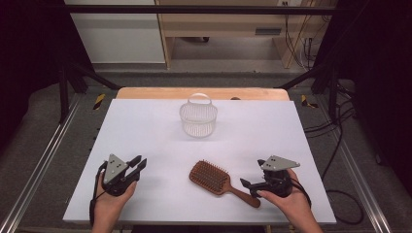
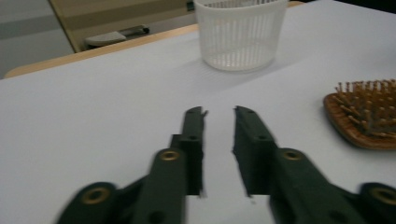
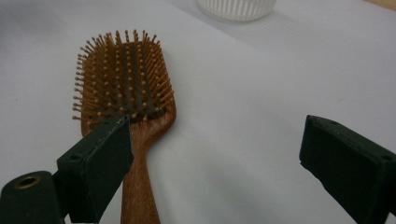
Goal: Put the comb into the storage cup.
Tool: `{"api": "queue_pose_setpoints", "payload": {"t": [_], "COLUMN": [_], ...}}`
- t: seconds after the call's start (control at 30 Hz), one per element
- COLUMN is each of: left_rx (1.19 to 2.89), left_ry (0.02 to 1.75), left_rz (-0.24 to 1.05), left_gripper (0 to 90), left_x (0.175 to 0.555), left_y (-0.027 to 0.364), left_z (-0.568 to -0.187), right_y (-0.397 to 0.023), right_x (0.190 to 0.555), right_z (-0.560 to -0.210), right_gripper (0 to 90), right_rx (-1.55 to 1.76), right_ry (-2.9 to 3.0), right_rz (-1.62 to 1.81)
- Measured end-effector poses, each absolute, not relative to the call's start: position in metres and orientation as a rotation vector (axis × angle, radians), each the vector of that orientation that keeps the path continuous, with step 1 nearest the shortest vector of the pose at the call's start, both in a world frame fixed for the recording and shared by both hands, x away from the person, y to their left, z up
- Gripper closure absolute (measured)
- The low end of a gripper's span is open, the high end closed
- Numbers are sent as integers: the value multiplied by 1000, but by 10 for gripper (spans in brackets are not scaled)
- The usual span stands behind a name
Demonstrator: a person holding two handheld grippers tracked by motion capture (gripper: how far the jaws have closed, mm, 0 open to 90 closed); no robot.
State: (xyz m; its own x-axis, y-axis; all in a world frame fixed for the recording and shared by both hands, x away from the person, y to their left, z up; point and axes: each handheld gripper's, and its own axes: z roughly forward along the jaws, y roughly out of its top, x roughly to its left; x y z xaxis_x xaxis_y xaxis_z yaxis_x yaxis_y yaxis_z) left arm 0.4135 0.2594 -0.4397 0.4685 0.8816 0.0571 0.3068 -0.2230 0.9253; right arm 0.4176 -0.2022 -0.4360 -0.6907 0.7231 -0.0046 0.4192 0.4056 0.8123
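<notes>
Wooden paddle hairbrush [image 1: 214, 177] lies flat on the white counter [image 1: 145, 131], bristles up, near the front edge and right of centre. Head rounded-rectangular, reddish-brown, dark cushion set with rows of round-tipped wooden pins; handle tapers and runs toward the front right.

Right gripper [image 1: 248, 184] sits just beside the handle's end, pointing left along the counter. From the right gripper view: brush [image 3: 123, 88] seen lengthwise, handle running down under the left-hand jaw of that view, wood grain and pin tips plain. Jaws stand wide apart, blocky black pads with nothing between them but bare counter; no hold on the brush. Whether the near pad touches the handle, cannot tell.

Left gripper [image 1: 138, 164] well apart from the brush, at the front left of the counter, held in the person's hand, grey three-cornered plate on top. The left gripper view shows its jaws parted by a narrow gap, nothing between them; picture a little blurred at the edges. Same view catches the brush head [image 2: 364, 116] side-on at its right, pins standing upright, curved wooden rim visible.

White plastic basket [image 1: 198, 118] toward the back centre, round, slatted walls, thin bail handle upright in the high view; the left gripper view shows the ribbed wall [image 2: 240, 35] close and slightly tapered
</notes>
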Motion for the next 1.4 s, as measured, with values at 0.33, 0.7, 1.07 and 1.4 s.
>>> {"api": "queue_pose_setpoints", "payload": {"t": [0.33,0.7,1.07,1.4], "left_rx": [1629,1618,1642,1648], "left_ry": [1092,1073,1051,1039], "left_rz": [812,803,801,802], "left_gripper": [45,34,33,33], "left_x": [423,424,423,423], "left_y": [269,271,267,266], "left_z": [-444,-444,-445,-445], "right_y": [-184,-169,-162,-151], "right_x": [417,416,421,421], "right_z": [-435,-443,-448,-453], "right_gripper": [107,118,187,369], "right_rx": [944,899,896,883], "right_ry": [2473,2602,2656,2714], "right_rz": [1015,894,815,805]}}
